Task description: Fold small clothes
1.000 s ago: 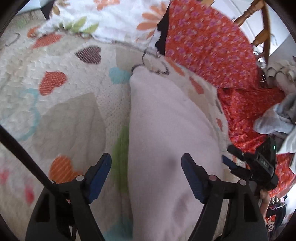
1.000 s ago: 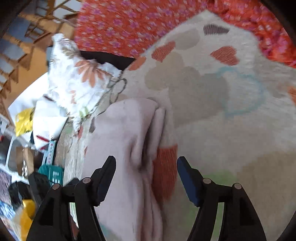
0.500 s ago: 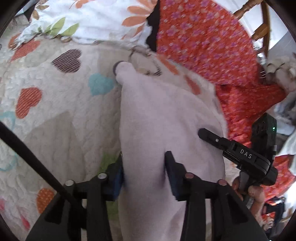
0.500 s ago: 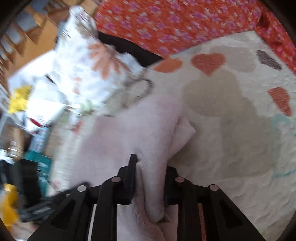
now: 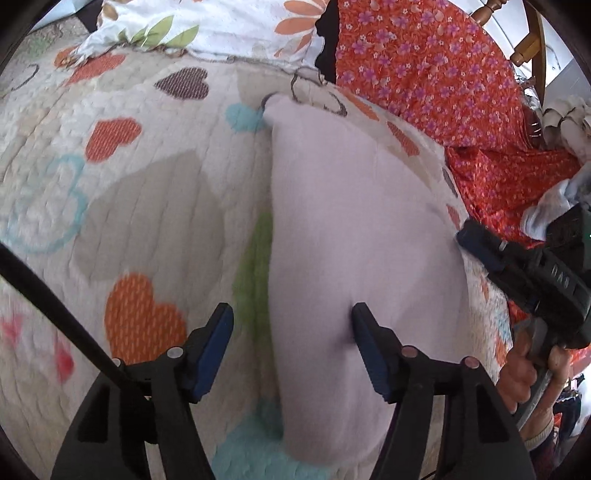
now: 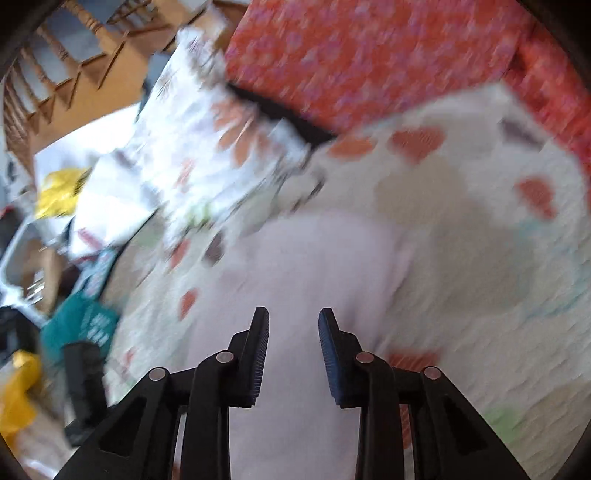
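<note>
A pale pink folded garment (image 5: 354, 229) lies lengthwise on a cream quilt with coloured hearts (image 5: 122, 192). My left gripper (image 5: 291, 325) is open over the garment's near left edge, its right finger resting on the cloth and its left finger over the quilt. The right gripper (image 5: 476, 240) shows in the left wrist view at the garment's right edge. In the blurred right wrist view, the right gripper (image 6: 293, 325) is open a little above the pink garment (image 6: 306, 266) and holds nothing.
A white flowered pillow (image 5: 221, 26) and an orange flowered cloth (image 5: 436, 70) lie at the quilt's far side. A heap of pale clothes (image 5: 565, 122) is at the right. Wooden chair parts (image 6: 74, 55) and floor clutter (image 6: 62, 280) are at the left.
Both grippers were shut on the pink garment half a second ago and have opened, letting it go. The right wrist view is swinging, with strong blur.
</note>
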`<state>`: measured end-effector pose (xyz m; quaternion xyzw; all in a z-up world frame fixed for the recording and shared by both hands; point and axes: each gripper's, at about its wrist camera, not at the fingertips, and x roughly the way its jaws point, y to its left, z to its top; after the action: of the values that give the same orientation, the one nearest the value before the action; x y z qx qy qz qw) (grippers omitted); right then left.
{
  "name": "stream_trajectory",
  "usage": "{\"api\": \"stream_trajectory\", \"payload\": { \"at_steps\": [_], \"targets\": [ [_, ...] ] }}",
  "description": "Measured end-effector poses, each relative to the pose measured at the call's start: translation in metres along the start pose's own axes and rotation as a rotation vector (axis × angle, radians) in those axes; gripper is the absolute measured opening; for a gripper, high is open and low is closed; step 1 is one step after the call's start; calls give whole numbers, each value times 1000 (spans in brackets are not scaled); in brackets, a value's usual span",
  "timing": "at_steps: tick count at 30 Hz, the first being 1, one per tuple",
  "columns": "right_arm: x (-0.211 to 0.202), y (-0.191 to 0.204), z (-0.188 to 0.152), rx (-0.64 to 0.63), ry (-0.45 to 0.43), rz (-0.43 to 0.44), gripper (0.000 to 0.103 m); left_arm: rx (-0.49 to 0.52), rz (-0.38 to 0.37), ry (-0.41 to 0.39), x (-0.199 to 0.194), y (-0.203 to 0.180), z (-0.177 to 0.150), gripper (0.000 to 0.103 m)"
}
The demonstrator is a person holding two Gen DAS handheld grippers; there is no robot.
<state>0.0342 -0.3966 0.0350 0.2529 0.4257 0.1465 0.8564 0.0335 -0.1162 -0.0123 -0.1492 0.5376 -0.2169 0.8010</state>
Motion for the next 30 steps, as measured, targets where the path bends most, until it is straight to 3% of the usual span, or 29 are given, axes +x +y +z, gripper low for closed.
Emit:
{"api": "stream_trajectory", "payload": {
  "at_steps": [4, 6, 11, 13, 14, 16, 17, 19, 20, 23, 26, 30],
  "targets": [
    [22, -12, -32, 50, 176, 42, 30, -17, 1, 36, -3, 4, -19, 65],
    [24, -16, -47, 48, 229, 16, 29, -14, 6, 34, -9, 3, -27, 65],
    [-3, -19, -68, 61, 254, -9, 30, 5, 27, -6, -31, 0, -38, 65],
    [-16, -18, -71, 57, 230, -60, 33, 25, 51, -52, -44, -6, -40, 65],
    [-22, -15, -71, 47, 208, -90, 38, 36, 65, -78, -51, -8, -42, 65],
    [-45, -8, -72, 3, 122, -200, 76, 68, 127, -158, -68, -17, -45, 66],
    [-56, -5, -73, -16, 64, -256, 81, 87, 164, -206, -78, -22, -47, 68],
    [-84, 4, -74, -51, -87, -347, 86, 115, 227, -299, -95, -30, -50, 77],
    [-93, 8, -73, -63, -133, -367, 87, 129, 277, -371, -107, -35, -54, 86],
    [-121, 25, -75, -132, -272, -447, 95, 163, 367, -527, -130, -47, -62, 100],
    [-140, 52, -82, -271, -416, -527, 100, 186, 427, -610, -150, -53, -67, 101],
    [-160, 80, -92, -386, -586, -636, 103, 147, 410, -662, -170, -50, -74, 101]
  ]
}}
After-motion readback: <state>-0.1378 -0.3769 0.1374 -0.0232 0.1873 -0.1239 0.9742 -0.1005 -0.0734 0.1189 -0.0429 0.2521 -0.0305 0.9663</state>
